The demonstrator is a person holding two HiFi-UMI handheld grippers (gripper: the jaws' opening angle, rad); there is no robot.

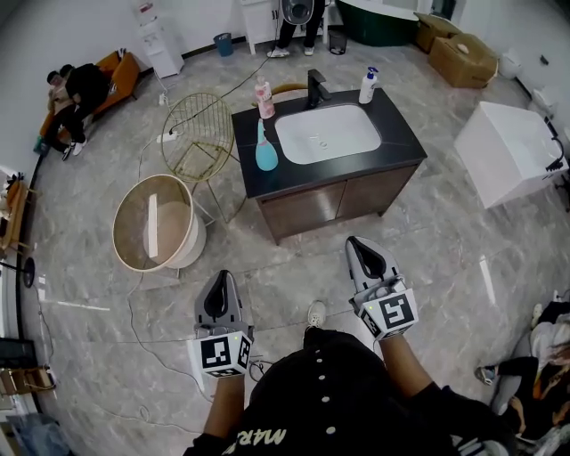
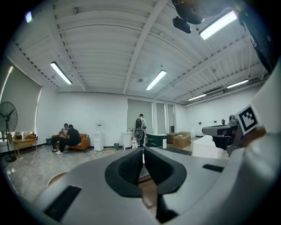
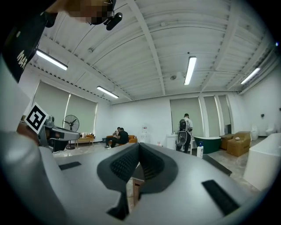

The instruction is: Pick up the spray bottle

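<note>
Left gripper point(image 1: 223, 276): held low at the near left; its jaws are pressed together and nothing is caught between them.
Right gripper point(image 1: 359, 244): held at the near right, slightly farther out; its jaws are likewise closed on nothing.
Floor point(image 1: 294, 258): a bare strip of marble is left between both grippers and the vanity; a shoe point(image 1: 317, 313) is seen between the two grippers.
Left side: a round beige tub point(image 1: 190, 252) is set near, and a gold wire chair point(image 1: 198, 134) beyond it, beside the vanity's left end.
Vanity point(image 1: 401, 142): a black counter is fitted with a white basin point(image 1: 327, 134) and a black faucet point(image 1: 317, 86); a teal bottle point(image 1: 266, 153) and a pink bottle point(image 1: 264, 100) are stood along its left edge.
Spray bottle point(image 1: 368, 86): taken to be the white bottle with the blue head, stood upright at the counter's far right, right of the faucet.
Right side: a white cabinet point(image 1: 508, 151) is stood well apart from the vanity.
Far end: seated people point(image 1: 76, 89) are seen far left, a standing person point(image 1: 298, 22) behind the vanity, and cardboard boxes point(image 1: 463, 55) far right.
Only in the gripper views: ceiling light strips and a standing fan point(image 2: 8, 117) are shown; the basin's inside is shown only from the head.
Bottle to grippers: well apart from both and far beyond them, nearer the right one and to the right of its closed jaws; the counter's near edge and the basin lie between.
</note>
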